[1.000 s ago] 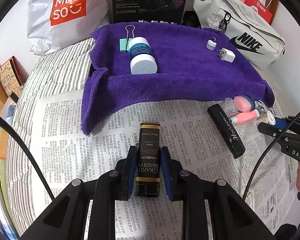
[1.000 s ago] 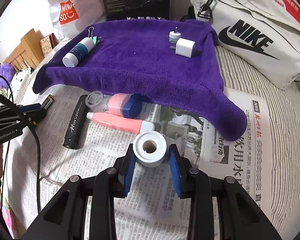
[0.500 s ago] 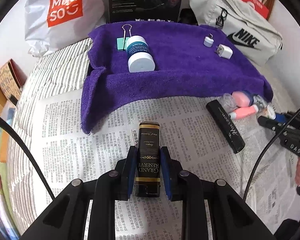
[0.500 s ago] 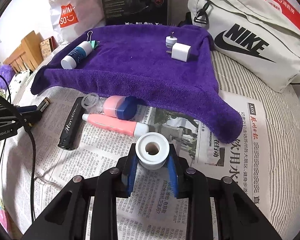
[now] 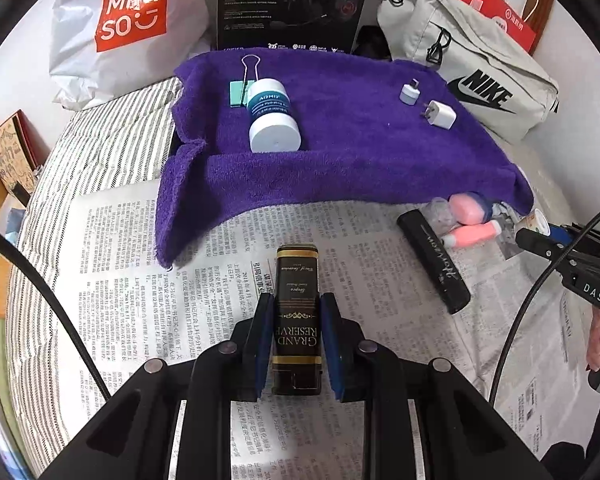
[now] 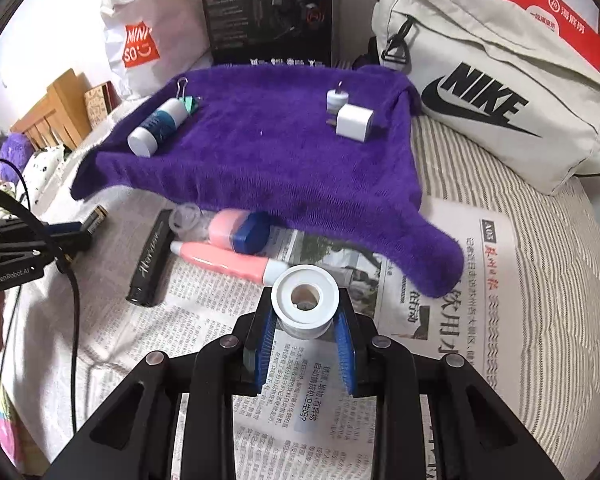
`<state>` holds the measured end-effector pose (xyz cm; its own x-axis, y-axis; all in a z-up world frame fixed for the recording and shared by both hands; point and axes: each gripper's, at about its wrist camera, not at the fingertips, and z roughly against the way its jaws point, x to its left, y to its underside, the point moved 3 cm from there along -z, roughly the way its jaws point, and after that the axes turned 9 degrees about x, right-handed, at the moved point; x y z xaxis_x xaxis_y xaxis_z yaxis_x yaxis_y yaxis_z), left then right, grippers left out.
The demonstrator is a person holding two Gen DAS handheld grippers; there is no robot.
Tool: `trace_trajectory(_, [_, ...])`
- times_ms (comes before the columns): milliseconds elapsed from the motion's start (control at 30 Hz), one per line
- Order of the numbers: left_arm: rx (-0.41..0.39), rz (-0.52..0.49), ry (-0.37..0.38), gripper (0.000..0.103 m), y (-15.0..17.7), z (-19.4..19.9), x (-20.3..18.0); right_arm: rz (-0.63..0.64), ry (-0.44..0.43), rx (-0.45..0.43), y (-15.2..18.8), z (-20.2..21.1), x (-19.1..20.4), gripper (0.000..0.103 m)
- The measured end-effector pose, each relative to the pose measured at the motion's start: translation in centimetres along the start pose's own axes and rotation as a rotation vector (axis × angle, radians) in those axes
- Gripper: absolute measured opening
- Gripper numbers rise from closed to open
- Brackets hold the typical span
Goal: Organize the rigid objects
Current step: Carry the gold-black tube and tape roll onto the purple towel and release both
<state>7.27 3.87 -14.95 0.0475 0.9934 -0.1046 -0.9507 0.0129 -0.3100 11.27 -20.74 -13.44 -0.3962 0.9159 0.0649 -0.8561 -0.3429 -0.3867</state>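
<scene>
Rigid objects split between 2 zones: a bottle (image 5: 274, 118), binder clip (image 5: 242, 88) and 2 plugs sit on the purple towel (image 5: 340, 168), apparently the sorted area. Left gripper (image 5: 296, 344) clamps a dark tin (image 5: 297, 316) over the newspaper (image 5: 120, 280); right gripper (image 6: 305, 332), having just closed, pinches a white spool (image 6: 305, 304), both seemingly bound for the towel.

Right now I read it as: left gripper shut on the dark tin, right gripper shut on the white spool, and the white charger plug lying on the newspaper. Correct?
One thing is off. The white charger plug lies on the purple towel, not on the newspaper; the right wrist view shows it. The left gripper is shut on the dark tin and the right gripper on the white spool, as you said.
</scene>
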Motion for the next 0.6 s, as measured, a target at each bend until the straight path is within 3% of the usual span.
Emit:
trace_trajectory(200, [-0.016, 0.015, 0.036, 0.022, -0.1, 1.0, 0.2, 0.007, -0.004, -0.004, -0.3, 0.6, 0.0, 0.028])
trace_trajectory(600, [-0.068, 0.02, 0.034, 0.022, -2.2, 3.1, 0.7, 0.008, -0.028, -0.023, -2.1, 1.8, -0.1, 0.028])
